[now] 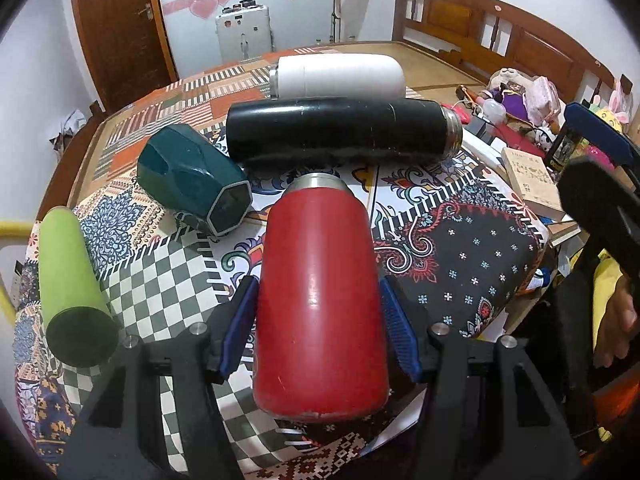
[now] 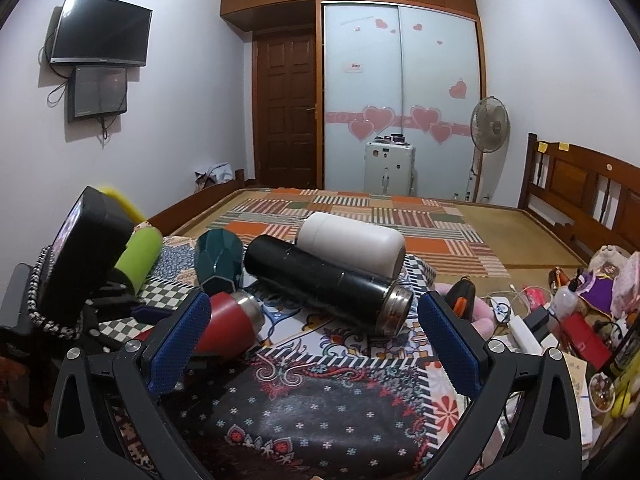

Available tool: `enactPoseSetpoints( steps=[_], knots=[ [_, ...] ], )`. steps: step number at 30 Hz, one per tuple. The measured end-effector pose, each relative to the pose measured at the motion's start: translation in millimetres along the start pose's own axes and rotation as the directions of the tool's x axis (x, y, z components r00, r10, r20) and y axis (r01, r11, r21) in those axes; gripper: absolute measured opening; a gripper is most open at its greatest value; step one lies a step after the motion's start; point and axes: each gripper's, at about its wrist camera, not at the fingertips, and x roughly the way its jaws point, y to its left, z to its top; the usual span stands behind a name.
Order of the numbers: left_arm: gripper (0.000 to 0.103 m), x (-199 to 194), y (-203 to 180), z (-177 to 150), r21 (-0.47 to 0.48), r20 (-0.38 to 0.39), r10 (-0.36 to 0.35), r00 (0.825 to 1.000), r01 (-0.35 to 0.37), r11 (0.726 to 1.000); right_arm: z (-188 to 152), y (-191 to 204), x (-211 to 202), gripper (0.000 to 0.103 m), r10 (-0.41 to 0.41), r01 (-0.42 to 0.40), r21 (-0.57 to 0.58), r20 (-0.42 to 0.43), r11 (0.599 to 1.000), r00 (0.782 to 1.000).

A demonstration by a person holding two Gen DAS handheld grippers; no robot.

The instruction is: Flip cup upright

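A red flask (image 1: 320,296) lies on its side on the patterned cloth (image 1: 472,264), steel neck pointing away. My left gripper (image 1: 318,300) has its blue pads (image 1: 240,320) on both sides of the flask, touching or nearly touching its body. The red flask also shows in the right wrist view (image 2: 228,324), behind the left pad. My right gripper (image 2: 314,344) is open and empty above the cloth (image 2: 320,412), in front of a black flask (image 2: 328,280). The left gripper's body (image 2: 84,248) shows at the left.
Also lying on their sides are a black flask (image 1: 340,130), a white flask (image 1: 340,76), a dark green faceted cup (image 1: 192,184) and a light green cup (image 1: 72,280). Books and clutter (image 1: 532,176) crowd the right edge. The right gripper (image 1: 600,200) shows at the right.
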Motion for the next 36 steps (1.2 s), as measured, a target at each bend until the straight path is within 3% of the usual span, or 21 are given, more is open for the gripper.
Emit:
enactPoseSetpoints(
  steps=[7, 13, 19, 23, 28, 32, 36],
  knots=[
    [0.063, -23, 0, -8, 0.011, 0.047, 0.007, 0.999, -0.007, 1.0, 2, 5, 3, 0.103, 0.005, -0.005, 0.008, -0.022, 1.0, 1.0],
    [0.064, -59, 18, -27, -0.038, 0.119, 0.048, 0.992, -0.044, 0.998, 11, 17, 1, 0.103, 0.017, -0.017, -0.009, -0.023, 1.0, 1.0],
    [0.072, -91, 45, -50, -0.106, 0.216, 0.157, 0.964, -0.137, 0.985, 19, 40, 12, 0.103, 0.066, -0.068, -0.029, -0.052, 0.997, 0.996],
    [0.072, -101, 67, -64, -0.157, 0.251, 0.201, 0.947, -0.165, 0.974, 20, 58, 37, 0.103, 0.106, -0.108, -0.014, -0.122, 0.994, 0.987],
    [0.074, -103, 82, -77, -0.194, 0.279, 0.242, 0.929, -0.192, 0.962, 16, 75, 73, 0.103, 0.147, -0.144, 0.028, -0.237, 0.989, 0.96],
    [0.074, -98, 89, -85, -0.199, 0.295, 0.276, 0.915, -0.223, 0.954, 13, 87, 100, 0.103, 0.169, -0.158, 0.06, -0.33, 0.986, 0.928],
    [0.074, -92, 97, -90, -0.213, 0.3, 0.28, 0.912, -0.223, 0.951, 8, 95, 120, 0.101, 0.183, -0.162, 0.084, -0.419, 0.983, 0.89]
  ],
)
